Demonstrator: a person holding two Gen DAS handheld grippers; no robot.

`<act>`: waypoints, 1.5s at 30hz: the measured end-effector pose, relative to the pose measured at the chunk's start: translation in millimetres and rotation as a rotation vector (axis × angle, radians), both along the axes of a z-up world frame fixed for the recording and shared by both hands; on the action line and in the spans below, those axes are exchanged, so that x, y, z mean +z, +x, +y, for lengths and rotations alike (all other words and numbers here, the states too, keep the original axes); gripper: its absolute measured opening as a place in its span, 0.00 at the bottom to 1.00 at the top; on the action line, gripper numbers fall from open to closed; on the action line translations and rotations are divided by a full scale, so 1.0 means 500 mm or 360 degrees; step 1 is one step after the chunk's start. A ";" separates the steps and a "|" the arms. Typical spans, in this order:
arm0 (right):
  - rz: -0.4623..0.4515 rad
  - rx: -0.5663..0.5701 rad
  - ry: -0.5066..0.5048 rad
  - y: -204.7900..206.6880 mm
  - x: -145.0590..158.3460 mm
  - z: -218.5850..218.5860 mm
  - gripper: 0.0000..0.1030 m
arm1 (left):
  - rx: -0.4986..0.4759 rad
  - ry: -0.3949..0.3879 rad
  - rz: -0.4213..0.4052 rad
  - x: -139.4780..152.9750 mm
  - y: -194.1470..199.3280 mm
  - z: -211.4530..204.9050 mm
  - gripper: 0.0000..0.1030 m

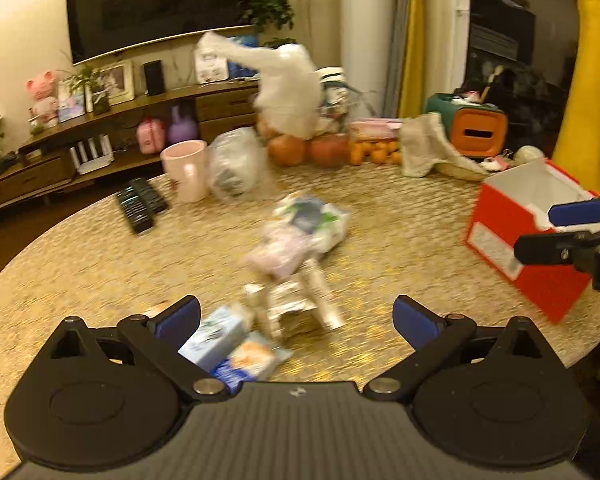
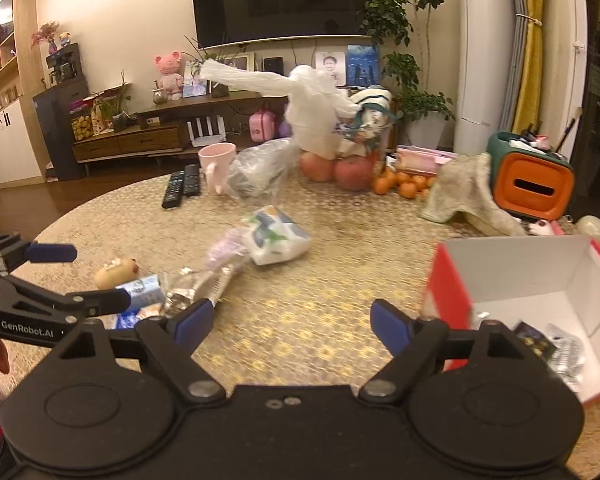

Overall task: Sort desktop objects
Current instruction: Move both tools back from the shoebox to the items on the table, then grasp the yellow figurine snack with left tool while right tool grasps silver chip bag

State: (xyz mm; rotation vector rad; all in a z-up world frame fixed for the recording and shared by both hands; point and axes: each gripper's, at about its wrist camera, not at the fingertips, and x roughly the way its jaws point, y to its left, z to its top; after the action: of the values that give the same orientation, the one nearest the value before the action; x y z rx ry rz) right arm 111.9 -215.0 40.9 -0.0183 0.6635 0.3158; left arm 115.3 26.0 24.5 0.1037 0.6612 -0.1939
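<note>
A: Both claws stand open and hold nothing. The left gripper (image 1: 296, 316) hangs over the small packets (image 1: 236, 344) at its 6 o'clock; the red box (image 2: 532, 300) is at 3 o'clock from the right gripper (image 2: 292, 320).

B: I think the foil pack (image 1: 296, 312) may slip, because the packets overlap.

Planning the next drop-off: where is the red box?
The red box sits open at the table's right edge in both views, beside the right tongs, near the cloth.
</note>
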 end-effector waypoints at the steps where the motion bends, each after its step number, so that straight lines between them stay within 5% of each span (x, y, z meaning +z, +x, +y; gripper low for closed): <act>1: 0.0001 -0.0002 0.0008 0.005 -0.003 0.011 0.83 | 0.0013 0.0003 -0.0003 -0.003 -0.002 0.014 1.00; 23: 0.0122 0.0060 0.0027 0.129 -0.110 0.226 0.83 | 0.0175 -0.0097 0.0091 -0.114 0.076 0.211 1.00; 45: 0.0263 0.0069 -0.0050 0.230 -0.228 0.321 0.83 | 0.0257 -0.0080 0.0118 -0.213 0.171 0.276 1.00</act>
State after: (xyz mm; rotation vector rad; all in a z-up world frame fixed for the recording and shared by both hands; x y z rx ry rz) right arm 226.8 -54.7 -72.9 -0.0369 0.8327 0.3510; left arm 200.7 164.3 -81.8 -0.0056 0.7348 -0.0591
